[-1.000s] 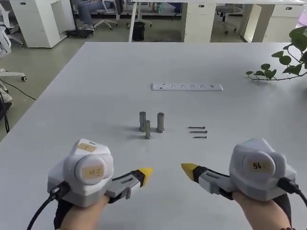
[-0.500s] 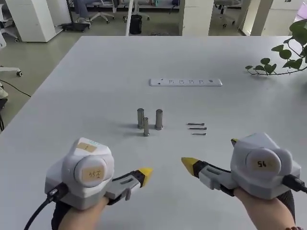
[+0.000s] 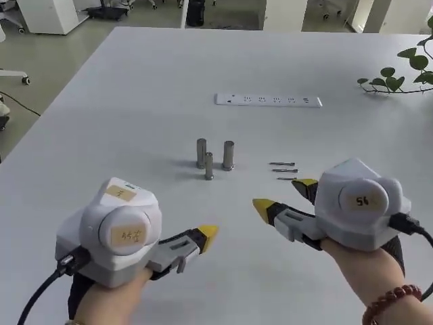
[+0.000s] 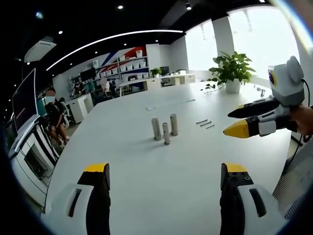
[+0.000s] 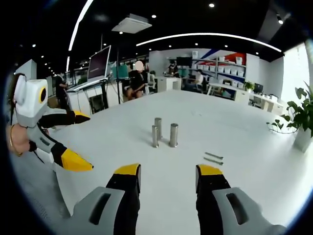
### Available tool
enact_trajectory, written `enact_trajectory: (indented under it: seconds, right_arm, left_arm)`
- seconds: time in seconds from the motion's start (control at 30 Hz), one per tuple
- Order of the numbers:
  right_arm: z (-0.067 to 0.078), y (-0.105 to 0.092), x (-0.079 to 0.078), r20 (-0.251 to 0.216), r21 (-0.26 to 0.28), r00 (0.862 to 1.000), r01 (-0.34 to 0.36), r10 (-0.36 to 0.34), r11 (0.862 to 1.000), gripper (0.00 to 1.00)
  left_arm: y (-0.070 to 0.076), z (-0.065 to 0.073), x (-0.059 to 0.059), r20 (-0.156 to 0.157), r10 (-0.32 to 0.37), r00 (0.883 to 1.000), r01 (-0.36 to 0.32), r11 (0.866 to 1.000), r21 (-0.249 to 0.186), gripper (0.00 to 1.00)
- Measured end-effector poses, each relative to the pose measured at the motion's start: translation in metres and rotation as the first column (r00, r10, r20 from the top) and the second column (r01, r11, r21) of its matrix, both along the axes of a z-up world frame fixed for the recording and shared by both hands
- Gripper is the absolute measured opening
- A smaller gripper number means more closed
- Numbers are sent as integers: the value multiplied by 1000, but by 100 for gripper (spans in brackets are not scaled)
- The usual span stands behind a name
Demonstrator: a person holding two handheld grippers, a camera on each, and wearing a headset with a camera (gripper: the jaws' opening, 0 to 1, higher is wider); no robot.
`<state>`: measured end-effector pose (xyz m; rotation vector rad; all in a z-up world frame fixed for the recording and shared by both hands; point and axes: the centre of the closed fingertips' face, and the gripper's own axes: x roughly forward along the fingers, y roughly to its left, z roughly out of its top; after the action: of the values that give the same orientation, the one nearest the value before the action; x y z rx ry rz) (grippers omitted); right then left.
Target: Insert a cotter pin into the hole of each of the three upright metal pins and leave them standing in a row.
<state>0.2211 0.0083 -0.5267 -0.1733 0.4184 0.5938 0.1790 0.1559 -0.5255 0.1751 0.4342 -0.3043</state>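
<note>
3 upright metal pins (image 3: pixel 209 164), 3 cotter pins (image 3: pixel 284 170) lying near; left tool (image 4: pixel 166 169), right tool (image 5: pixel 169 170), both wide, empty

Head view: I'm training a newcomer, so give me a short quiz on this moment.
1. True or false: all three cotter pins lie on the table, apart from the pins.
2. The right gripper is: A) shut on a cotter pin, B) open and empty, C) shut on a pin.
3. Fill in: the white thing lying beyond the pins is a ____.
Key: 1 true; 2 B; 3 power strip.
</note>
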Motion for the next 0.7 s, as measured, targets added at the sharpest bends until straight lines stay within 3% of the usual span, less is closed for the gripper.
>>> enact_trajectory:
  seconds: [0.27,0.53,0.7]
  right_arm:
    - [-2,28,21,-7,21,998,-67,67,998,36]
    - [-9,50,43,-21,44,992,-124,125,991,22]
    - [-13,66,55,-18,53,987,-159,160,986,20]
  left_arm:
    - [1,3,5,-5,0,1000,-1,1000,-27,93]
    - [3,4,11,1,-5,1000,5,1000,-20,92]
    - [2,3,12,-7,-11,1000,11,1000,-28,91]
